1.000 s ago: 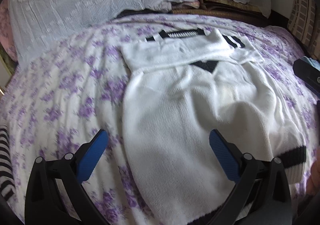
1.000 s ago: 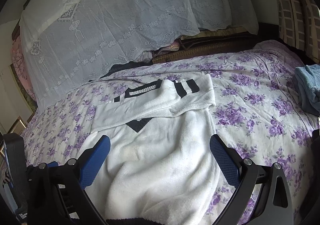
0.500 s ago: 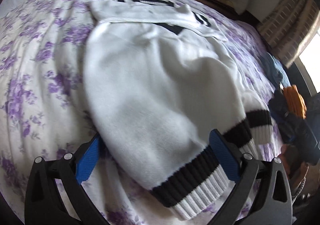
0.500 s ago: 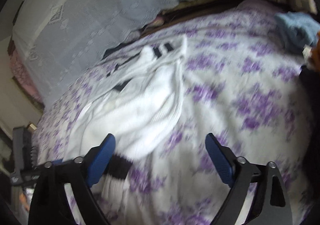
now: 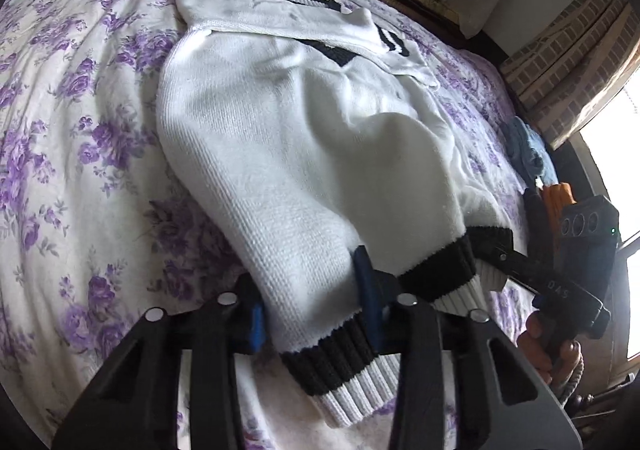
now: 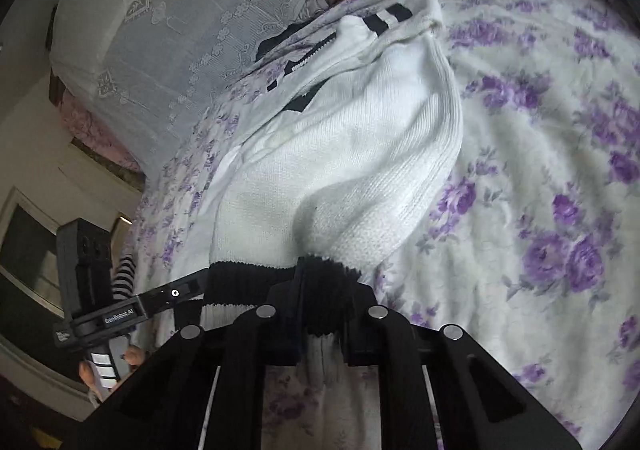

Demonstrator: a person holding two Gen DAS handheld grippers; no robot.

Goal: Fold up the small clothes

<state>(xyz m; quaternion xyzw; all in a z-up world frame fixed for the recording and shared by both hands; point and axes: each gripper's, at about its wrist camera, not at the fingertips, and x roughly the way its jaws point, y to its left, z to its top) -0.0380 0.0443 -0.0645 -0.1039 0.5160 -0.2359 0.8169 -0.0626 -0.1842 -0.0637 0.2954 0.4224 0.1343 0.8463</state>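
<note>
A small white knit sweater point(image 5: 288, 138) with black and white ribbed hem and cuffs lies on a bed, its sleeves folded across the chest at the far end. My left gripper point(image 5: 316, 310) is shut on the hem point(image 5: 344, 362) at the sweater's near left corner. My right gripper point(image 6: 320, 298) is shut on the black hem band point(image 6: 260, 282) at the near right corner; it also shows in the left wrist view point(image 5: 560, 278). The sweater point(image 6: 360, 138) bulges upward between the two grips. The left gripper shows in the right wrist view point(image 6: 132, 306).
The bed has a white cover with purple flowers point(image 5: 60, 130) point(image 6: 560, 210). A white lace cloth point(image 6: 180, 10) covers the headboard area. A blue cloth point(image 5: 528, 150) and an orange item point(image 5: 558, 198) lie at the bed's right edge. A window point(image 5: 616, 178) is at the right.
Both grippers have closed on the sweater's hem, left at the left corner and right at the right corner. They were open half a second ago. The hem end is now lifted.
</note>
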